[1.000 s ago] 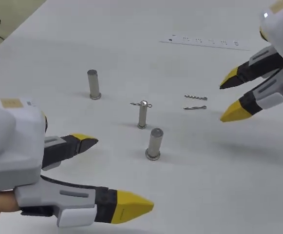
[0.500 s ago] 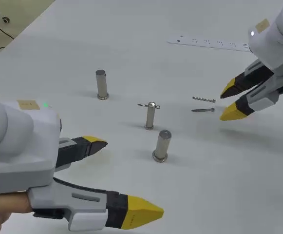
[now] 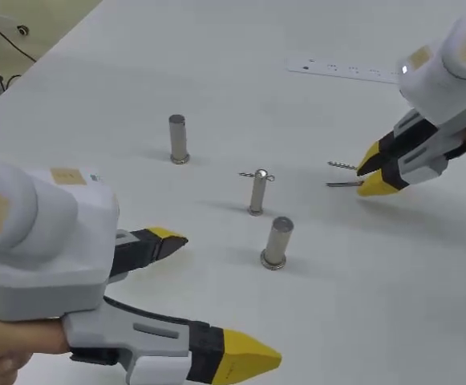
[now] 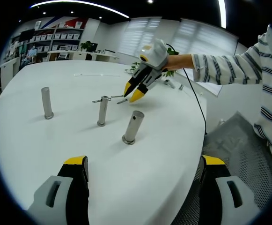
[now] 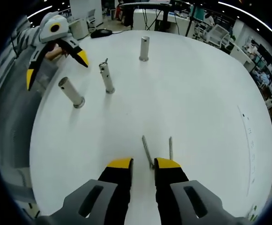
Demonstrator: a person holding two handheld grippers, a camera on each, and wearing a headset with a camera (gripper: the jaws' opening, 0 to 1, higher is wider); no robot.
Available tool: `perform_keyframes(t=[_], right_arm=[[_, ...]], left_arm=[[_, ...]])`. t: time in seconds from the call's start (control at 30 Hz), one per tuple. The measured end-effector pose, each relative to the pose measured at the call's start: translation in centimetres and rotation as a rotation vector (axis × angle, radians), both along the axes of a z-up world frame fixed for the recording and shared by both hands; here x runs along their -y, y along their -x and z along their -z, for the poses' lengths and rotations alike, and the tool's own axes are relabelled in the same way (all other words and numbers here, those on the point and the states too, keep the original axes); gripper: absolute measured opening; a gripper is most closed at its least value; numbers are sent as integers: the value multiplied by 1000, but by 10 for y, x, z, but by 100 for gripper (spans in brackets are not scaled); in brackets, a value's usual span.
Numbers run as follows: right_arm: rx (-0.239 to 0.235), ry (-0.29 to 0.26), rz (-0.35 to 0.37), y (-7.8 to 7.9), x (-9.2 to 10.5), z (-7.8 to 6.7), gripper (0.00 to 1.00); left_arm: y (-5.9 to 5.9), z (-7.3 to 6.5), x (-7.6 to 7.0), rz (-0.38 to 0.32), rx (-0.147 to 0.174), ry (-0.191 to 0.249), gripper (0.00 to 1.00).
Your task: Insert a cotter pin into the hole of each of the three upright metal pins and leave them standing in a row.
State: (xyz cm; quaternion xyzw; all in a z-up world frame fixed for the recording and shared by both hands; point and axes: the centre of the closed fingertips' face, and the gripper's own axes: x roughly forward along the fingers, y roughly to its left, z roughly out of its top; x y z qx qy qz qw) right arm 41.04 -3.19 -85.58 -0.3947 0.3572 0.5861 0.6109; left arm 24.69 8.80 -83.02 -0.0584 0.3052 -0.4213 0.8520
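Note:
Three upright metal pins stand on the white table: a far one [image 3: 178,138], a middle one [image 3: 257,192] with a cotter pin [image 3: 256,175] through its top, and a near one [image 3: 277,241]. Two loose cotter pins [image 3: 341,166] [image 3: 343,184] lie to the right. My right gripper [image 3: 370,176] is down at their right ends, jaws open but narrow. In the right gripper view one loose cotter pin [image 5: 147,150] lies in the gap between the fingertips of the right gripper [image 5: 143,164], the other [image 5: 170,147] just outside. My left gripper [image 3: 216,301] stands wide open, near-left of the pins.
A flat white strip [image 3: 345,70] lies at the table's far side. Cables [image 3: 0,44] run on the floor beyond the table's left edge. A striped sleeve [image 4: 229,61] holds the right gripper [image 4: 136,91] in the left gripper view.
My right gripper has come down and left to the loose cotter pins, and its jaws have narrowed. The left gripper has stayed open in place; the head camera has shifted.

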Motion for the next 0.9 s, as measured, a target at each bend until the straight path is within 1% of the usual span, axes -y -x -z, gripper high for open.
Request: perform_keyframes(t=[0.07,0.13,0.27,0.33,0.4,0.47,0.53,0.57,0.6,0.73,0.83,0.9], right_arm=[[-1,5,-17,2,-2,1,18],[-4,9,-29,3,-4,2,14],[-2,23,-41,5,-6,2,14],[-1,26,-45,-1,-5,4,14],[7,38,-53,-2,-5,5,14],[6,46,-56,-2,-5,6,14],[3,58,-62,-6,-3,10,14],[1,62,-70,-6,-2,10,13],[-4,57,-65,-6,-3,9,12],[-17,69,-77,-4,-3,10,9],[-19,75,-67,-5,-2,10,9],[-20,75,-49,-7,-2,11,8]], left_arm=[[-1,-1,0,-10,-1,6,99],[-2,-1,1,-14,-2,11,99],[-1,-1,3,2,-2,6,99],[-2,-2,4,3,-1,9,99],[-2,-2,5,3,0,12,99],[-2,-3,5,4,0,14,99],[-2,-4,5,5,5,14,99],[-3,-4,5,4,6,13,99],[-3,-4,5,4,4,12,99],[-3,-4,4,6,5,11,99],[-3,-4,3,3,4,8,99],[-3,-5,4,1,3,11,99]])
